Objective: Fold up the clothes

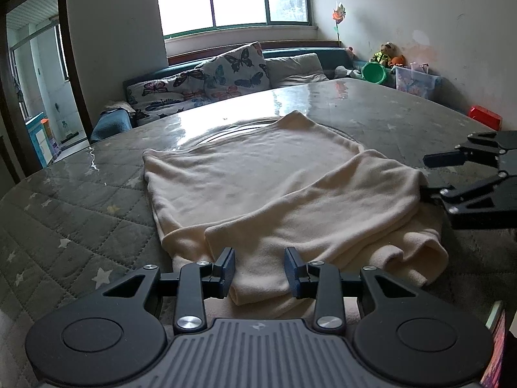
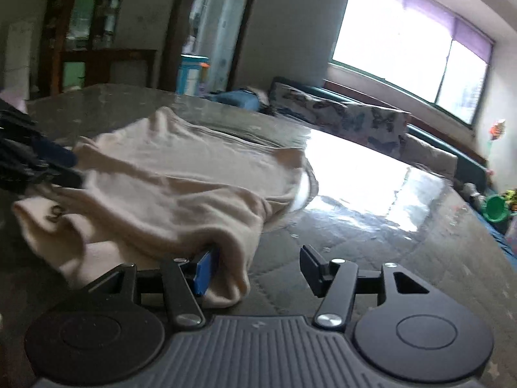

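Cream garment [image 1: 258, 174] lies part-folded across the counter [image 1: 80, 200] middle, long axis running away from its near edge. Left claw [image 1: 259, 271] straddles the near hem, unclamped. Right claw [image 2: 255, 271], angled down at the garment's right side, gapes, gripping nothing.

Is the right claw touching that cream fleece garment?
Touching. In the right wrist view, the right claw's blue left pad rests against the cream fleece garment's folded edge; its other pad stands clear.
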`<state>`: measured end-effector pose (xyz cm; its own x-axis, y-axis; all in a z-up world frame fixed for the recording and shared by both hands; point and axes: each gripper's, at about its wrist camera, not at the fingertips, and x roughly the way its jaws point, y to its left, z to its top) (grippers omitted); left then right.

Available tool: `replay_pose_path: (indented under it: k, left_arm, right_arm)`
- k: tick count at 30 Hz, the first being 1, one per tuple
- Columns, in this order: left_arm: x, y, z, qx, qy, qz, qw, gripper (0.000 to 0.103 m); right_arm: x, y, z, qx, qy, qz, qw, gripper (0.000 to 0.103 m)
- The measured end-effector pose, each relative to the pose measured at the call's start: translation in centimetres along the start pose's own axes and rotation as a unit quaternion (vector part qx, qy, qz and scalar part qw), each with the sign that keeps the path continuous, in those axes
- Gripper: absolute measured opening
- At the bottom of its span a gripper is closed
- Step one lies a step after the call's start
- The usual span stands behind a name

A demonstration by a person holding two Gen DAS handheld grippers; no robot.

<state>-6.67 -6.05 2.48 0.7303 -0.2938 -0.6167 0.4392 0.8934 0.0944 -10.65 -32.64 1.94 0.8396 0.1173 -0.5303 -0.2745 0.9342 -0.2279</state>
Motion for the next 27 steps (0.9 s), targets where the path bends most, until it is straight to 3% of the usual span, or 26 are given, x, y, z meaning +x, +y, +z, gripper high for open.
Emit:
replay_pose_path:
  k: [3,6,9,12,19,27]
  left_arm:
    - [0.0,0.0,0.0,0.0,0.0,0.001,1.0,0.038]
    - [0.1,-0.1,0.0,0.003,0.0,0.002,1.0,0.038]
    - [0.0,-0.1,-0.1,0.003,-0.001,0.002,1.0,0.038]
    - [0.0,-0.1,0.0,0.004,-0.001,0.002,1.0,0.038]
    - [-0.1,-0.2,0.2,0.009,-0.001,0.006,0.9999,0.038]
    - [-0.4,-0.3,0.8,0.014,-0.013,0.011,0.9998,0.038]
  right_arm:
    - [-0.2,-0.1,-0.5,-0.003,0.0,-0.043,0.999,0.057]
    - [-1.1,0.9,-1.5,-0.062,-0.009,-0.081,0.995,0.06]
    - [-1.8,1.9,-2.2,-0.104,-0.017,-0.092,0.99,0.06]
    - [-2.0,1.5,-2.1,-0.097,-0.011,-0.077,0.992,0.06]
    - [-4.2,-2.0,0.5,-0.002,-0.027,-0.007,1.0,0.06]
    - [0.4,-2.1,3.1,0.045,-0.031,0.03,0.998,0.058]
